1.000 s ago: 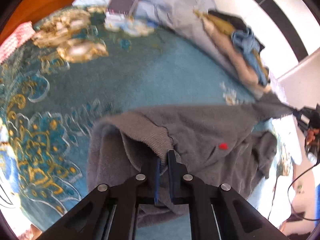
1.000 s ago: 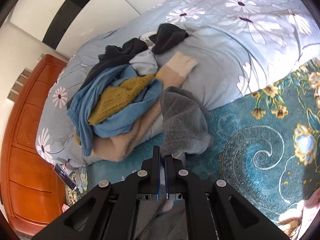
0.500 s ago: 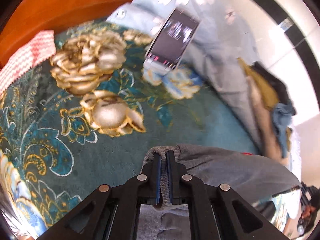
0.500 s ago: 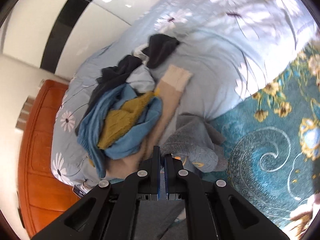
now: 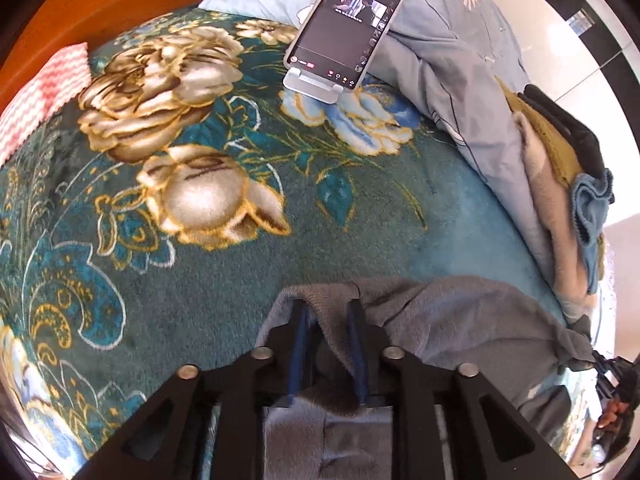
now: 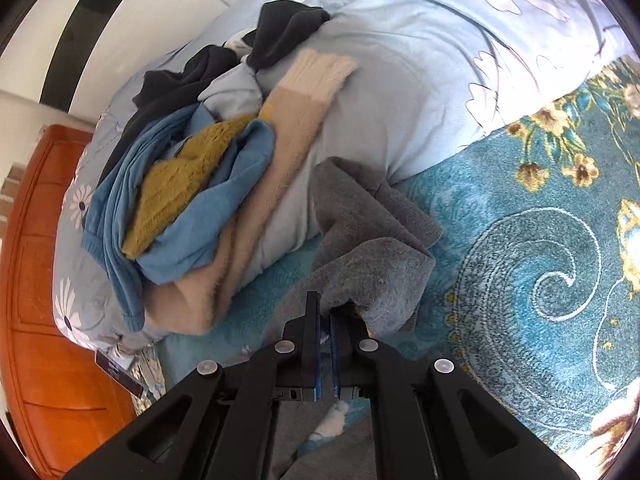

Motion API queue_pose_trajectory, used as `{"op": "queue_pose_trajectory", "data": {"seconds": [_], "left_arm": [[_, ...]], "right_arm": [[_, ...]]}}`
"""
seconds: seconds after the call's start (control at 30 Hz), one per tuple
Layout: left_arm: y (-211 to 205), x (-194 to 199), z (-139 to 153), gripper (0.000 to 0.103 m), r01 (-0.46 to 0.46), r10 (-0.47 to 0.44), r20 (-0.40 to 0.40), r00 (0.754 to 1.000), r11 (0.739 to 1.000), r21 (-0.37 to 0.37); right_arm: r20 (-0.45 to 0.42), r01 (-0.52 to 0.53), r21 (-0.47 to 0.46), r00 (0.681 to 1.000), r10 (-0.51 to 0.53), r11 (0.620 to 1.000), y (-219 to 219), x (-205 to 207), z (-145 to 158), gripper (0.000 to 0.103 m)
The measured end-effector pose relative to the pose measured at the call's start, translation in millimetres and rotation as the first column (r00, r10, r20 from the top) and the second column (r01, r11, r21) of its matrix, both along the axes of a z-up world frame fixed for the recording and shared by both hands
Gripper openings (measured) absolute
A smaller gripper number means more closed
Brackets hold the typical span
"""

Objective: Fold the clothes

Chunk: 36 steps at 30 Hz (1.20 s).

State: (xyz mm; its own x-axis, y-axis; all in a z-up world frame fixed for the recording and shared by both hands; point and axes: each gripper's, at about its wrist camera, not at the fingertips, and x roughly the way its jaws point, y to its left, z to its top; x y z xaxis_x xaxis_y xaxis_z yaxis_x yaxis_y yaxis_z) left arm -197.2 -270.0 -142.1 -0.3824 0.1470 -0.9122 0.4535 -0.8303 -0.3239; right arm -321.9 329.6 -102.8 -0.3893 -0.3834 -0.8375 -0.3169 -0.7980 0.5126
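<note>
In the left wrist view we see our left gripper [image 5: 327, 312] at the bottom centre of the frame, its two fingers spread apart with a ribbed edge of the grey garment [image 5: 452, 316] draped loosely between them, not pinched. The garment spreads from the lower middle toward the lower right, lying on the teal floral blanket [image 5: 224, 256] that fills most of the frame. In the upper middle a phone [image 5: 344, 24] leans on a small stand, its screen lit, with the pale blue flowered duvet [image 5: 448, 64] behind it and running down the right side. A pink zigzag cloth [image 5: 40, 96] sits at the left edge, against the orange wood.

In the right wrist view our right gripper [image 6: 325, 316] sits at the lower centre, its fingers drawn nearly together, with only a thin gap showing; a fold of the grey garment [image 6: 372, 232] bunches right at the tips, and we cannot tell whether cloth is pinched there. A heap of other clothes [image 6: 192, 176], blue, mustard, beige and black, lies on the duvet [image 6: 420, 64] in the left and upper middle of the frame, just beside the grey garment. The blanket [image 6: 520, 280] covers the right side
</note>
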Motion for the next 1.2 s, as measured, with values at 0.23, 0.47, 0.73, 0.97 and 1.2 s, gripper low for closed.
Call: {"op": "queue_pose_trajectory", "data": {"seconds": [0.23, 0.47, 0.73, 0.97, 1.2], "left_arm": [[3.8, 38.1, 11.2, 0.048, -0.04, 0.041, -0.021, 0.999, 0.998, 0.043], [7.9, 100.5, 14.2, 0.056, -0.095, 0.096, -0.022, 0.995, 0.995, 0.042], [9.3, 179.3, -14.7, 0.058, -0.23, 0.225, 0.051, 0.973, 0.964, 0.137], [32.9, 189.5, -29.7, 0.056, -0.197, 0.186, 0.073, 0.98, 0.959, 0.205], [31.1, 192.7, -30.1, 0.013, -0.252, 0.252, 0.025, 0.967, 0.948, 0.196]], "right_arm": [[-0.072, -0.108, 0.048, 0.991, 0.111, 0.993, -18.4, 9.4, 18.6, 0.054], [-0.135, -0.243, 0.091, 0.958, 0.254, 0.966, -41.5, 49.9, 35.4, 0.066], [-0.161, -0.289, 0.176, 0.935, 0.317, 0.941, -25.6, 151.7, 34.2, 0.07], [-0.106, -0.138, 0.105, 0.983, 0.149, 0.985, 22.4, 223.6, 11.0, 0.07], [-0.042, -0.056, 0.044, 0.997, 0.058, 0.997, 38.6, 265.8, -9.7, 0.07]]}}
